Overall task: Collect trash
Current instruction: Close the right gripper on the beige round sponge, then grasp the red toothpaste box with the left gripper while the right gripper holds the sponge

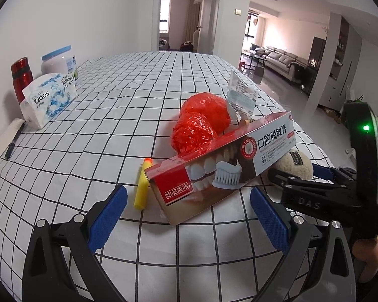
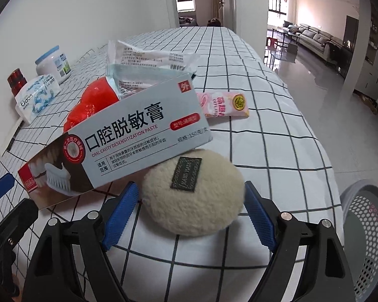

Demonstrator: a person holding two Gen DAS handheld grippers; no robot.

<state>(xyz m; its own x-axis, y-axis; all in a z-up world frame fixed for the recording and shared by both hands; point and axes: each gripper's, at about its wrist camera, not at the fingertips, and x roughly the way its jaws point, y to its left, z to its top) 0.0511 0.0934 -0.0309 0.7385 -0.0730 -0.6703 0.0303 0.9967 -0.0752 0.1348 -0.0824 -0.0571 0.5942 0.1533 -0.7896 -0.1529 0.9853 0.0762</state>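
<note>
A toothpaste box [image 1: 214, 166] lies on the checked tablecloth, its near end between the open fingers of my left gripper [image 1: 189, 209]. It also shows in the right wrist view [image 2: 128, 136]. Behind it are a crumpled red plastic bag [image 1: 201, 123] and a torn clear wrapper [image 1: 240, 93]. A yellow foam dart [image 1: 142, 185] lies left of the box. A round cream puff pad [image 2: 192, 192] sits between the open fingers of my right gripper [image 2: 190, 209], not pinched. A pink sachet [image 2: 224, 105] lies further back.
At the back left stand a red bottle [image 1: 21, 78], a white jar [image 1: 59, 63] and a tissue pack [image 1: 49, 98]; a pen on paper [image 1: 12, 143] lies nearer. A grey mesh basket [image 2: 368, 234] sits off the table's right edge.
</note>
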